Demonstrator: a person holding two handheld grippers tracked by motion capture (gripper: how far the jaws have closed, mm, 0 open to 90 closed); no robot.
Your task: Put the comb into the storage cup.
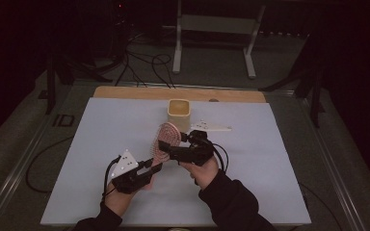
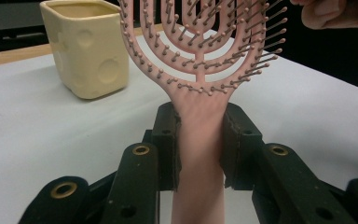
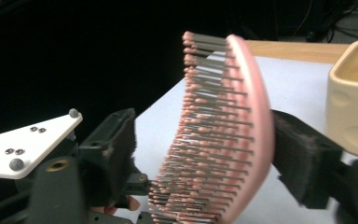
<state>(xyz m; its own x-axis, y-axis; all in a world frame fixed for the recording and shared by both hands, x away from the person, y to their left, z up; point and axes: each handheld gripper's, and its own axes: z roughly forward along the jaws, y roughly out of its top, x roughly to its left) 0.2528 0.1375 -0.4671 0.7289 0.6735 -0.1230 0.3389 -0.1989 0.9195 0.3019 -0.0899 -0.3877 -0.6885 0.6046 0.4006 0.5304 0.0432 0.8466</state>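
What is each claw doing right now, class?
Left claw: closed on the brush handle.
Right claw: open around the brush head, one pad at its back, not yet clamped.

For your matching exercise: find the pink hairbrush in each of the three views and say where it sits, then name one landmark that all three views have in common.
High view: the pink hairbrush lies mid-table, between the two hand-held grippers.
Left gripper view: it rises centre frame, handle clamped between the jaws.
Right gripper view: seen edge-on at centre, between the jaws.
Shared landmark: the cream square cup.
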